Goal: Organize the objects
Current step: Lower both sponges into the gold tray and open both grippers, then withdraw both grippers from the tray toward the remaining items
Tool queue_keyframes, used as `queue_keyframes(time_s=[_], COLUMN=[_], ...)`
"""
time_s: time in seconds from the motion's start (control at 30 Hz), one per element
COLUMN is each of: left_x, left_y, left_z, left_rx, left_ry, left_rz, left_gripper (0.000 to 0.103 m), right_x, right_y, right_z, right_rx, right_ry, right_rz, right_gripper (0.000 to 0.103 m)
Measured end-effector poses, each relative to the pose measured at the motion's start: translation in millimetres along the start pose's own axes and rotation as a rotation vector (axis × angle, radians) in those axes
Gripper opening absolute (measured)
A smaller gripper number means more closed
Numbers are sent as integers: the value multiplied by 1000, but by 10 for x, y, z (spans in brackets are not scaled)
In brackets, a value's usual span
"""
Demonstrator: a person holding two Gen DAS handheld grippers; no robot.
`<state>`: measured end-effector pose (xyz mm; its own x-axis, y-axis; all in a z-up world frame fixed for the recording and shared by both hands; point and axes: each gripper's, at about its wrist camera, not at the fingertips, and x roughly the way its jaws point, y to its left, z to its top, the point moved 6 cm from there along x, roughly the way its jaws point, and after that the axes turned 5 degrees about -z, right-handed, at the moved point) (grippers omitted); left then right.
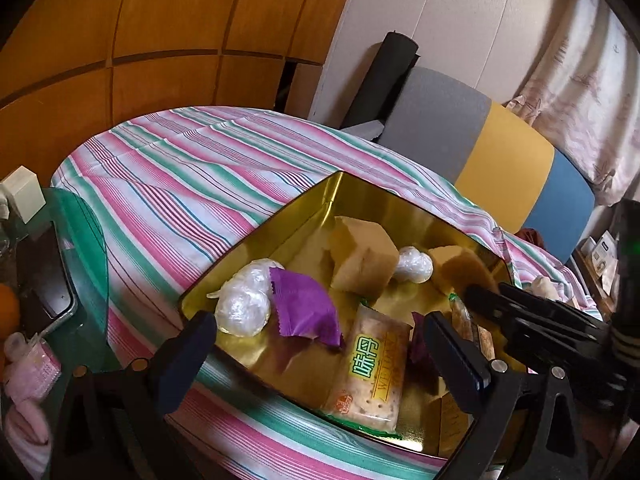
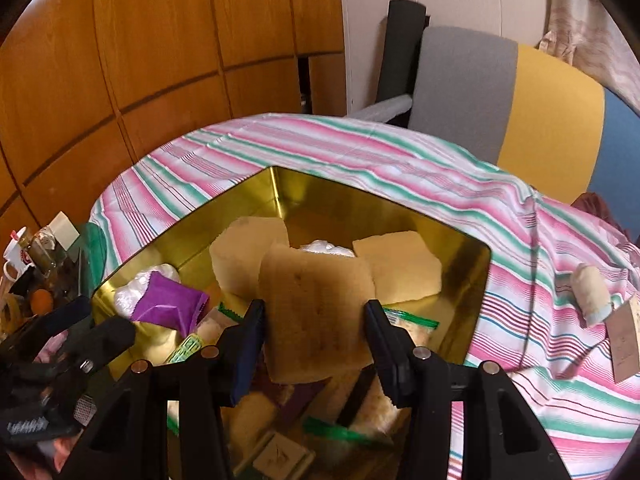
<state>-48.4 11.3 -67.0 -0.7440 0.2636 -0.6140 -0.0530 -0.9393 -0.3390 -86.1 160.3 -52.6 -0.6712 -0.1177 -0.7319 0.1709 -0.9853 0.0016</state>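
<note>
A shiny gold tin (image 1: 304, 208), square-cornered with mirror-smooth metal walls, sits on a worktop covered by a striped cloth (image 1: 168, 168) in pink, green and white, lightly creased. The right claw (image 2: 314, 322) is closed on a tan sponge cake (image 2: 316, 312), a soft, porous slab with a browner face, held over the near part of the tin, its dark flat fingers (image 2: 248, 332) pressing both side edges. Deeper in the tin lie two paler cake blocks (image 2: 248, 252), matte and spongy, one toward the left wall and one toward the right, with a crinkly white plastic-wrapped ball (image 1: 412, 268) between them. Against the tin's left wall sit two more wrapped balls (image 1: 244, 300), glossy and wrinkled, touching a purple packet (image 1: 308, 308) with zigzag-cut edges. Beside the packet, toward the tin's near edge, lies a clear cracker pack (image 1: 372, 372) with green characters and a yellow label, flat and rectangular. The left claw (image 1: 320, 352) hangs wide open over the tin's near left corner, nothing between its fingers. Right of the tin, on the cloth, rests a small pale roll (image 2: 592, 296) and a brown paper tag (image 2: 626, 336). Left of the tin, past the cloth's edge, is a green glass surface (image 1: 80, 220) with clutter, including an orange (image 2: 42, 301). Behind the tin stand wooden panels (image 1: 140, 40) and grey, yellow and blue foam mats (image 1: 504, 148).
</note>
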Motion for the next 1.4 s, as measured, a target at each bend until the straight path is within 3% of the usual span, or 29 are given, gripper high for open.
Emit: queue_keyframes(time_s=[0.17, 0.37, 0.67, 1.0, 1.2, 1.4], left_x=[-32, -14, -55, -27, -73, -145], left_y=[-11, 4, -70, -260, -483, -753], left_z=[23, 5, 2, -100, -193, -337], left_rx=[10, -1, 16, 59, 129, 208], left_ry=[-17, -6, -21, 22, 29, 46], left_rz=[2, -3, -13, -48, -101, -180], left_gripper=[103, 103, 103, 103, 103, 103], right_x=[168, -4, -213, -392, -487, -602], right_y=[-25, -104, -187, -361, -571, -913], right_z=[42, -6, -93, -307, -419, -602], right_rx=[35, 93, 134, 190, 237, 294], right_ry=[34, -27, -56, -67, -69, -63], right_rz=[-12, 32, 35, 3, -38, -151], right_gripper=[54, 64, 65, 65, 65, 65])
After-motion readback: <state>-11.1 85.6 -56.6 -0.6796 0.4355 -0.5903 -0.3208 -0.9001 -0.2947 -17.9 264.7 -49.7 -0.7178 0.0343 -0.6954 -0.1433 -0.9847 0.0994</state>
